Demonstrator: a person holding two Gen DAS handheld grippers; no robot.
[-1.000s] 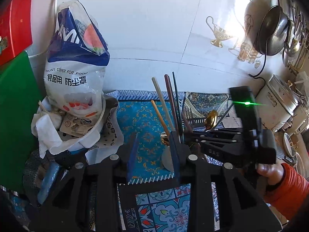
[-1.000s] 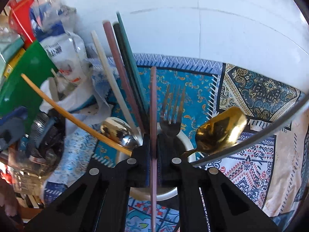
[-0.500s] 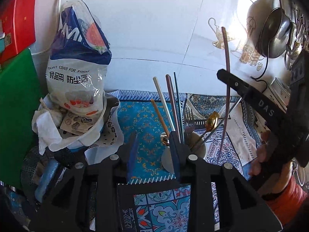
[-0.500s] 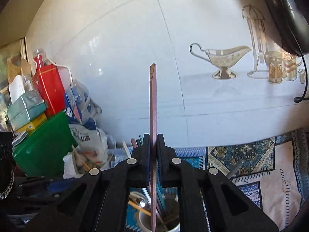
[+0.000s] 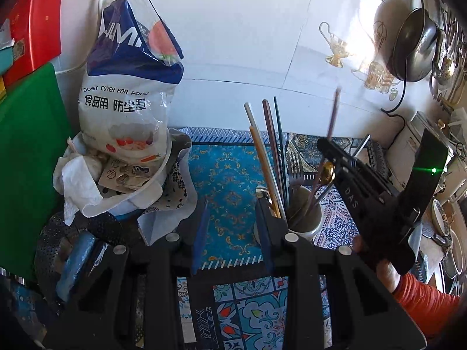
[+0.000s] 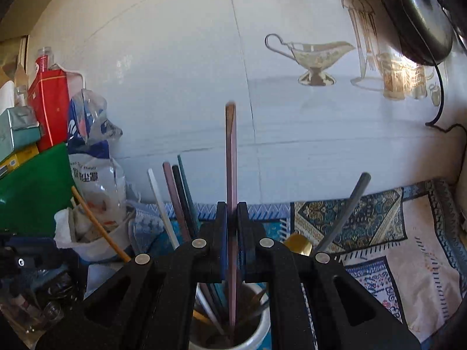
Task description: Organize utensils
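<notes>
A white cup (image 5: 305,227) stands on the blue patterned mat (image 5: 230,180). It holds several chopsticks (image 5: 268,151), a fork (image 5: 294,163) and a gold spoon (image 5: 327,172). My right gripper (image 5: 324,145) hangs over the cup from the right, shut on a mauve chopstick (image 5: 334,110) whose lower end reaches into the cup. In the right wrist view that chopstick (image 6: 231,160) stands upright between the pads of the right gripper (image 6: 232,213), above the cup (image 6: 256,335). My left gripper (image 5: 233,230) is open just left of the cup, with only the mat between its fingers.
A printed plastic bag (image 5: 125,87) sits in a white bowl at the left, beside a green board (image 5: 26,151) and a red box (image 5: 35,20). A dark pan (image 5: 414,46) hangs on the tiled wall. A rice cooker (image 5: 408,148) stands at the right. An orange sleeve (image 5: 423,300) shows.
The right gripper swung up from pointing down into the cup, lifting the mauve chopstick upright, then came down so the chopstick's lower end sits in the cup. The left gripper stayed put.
</notes>
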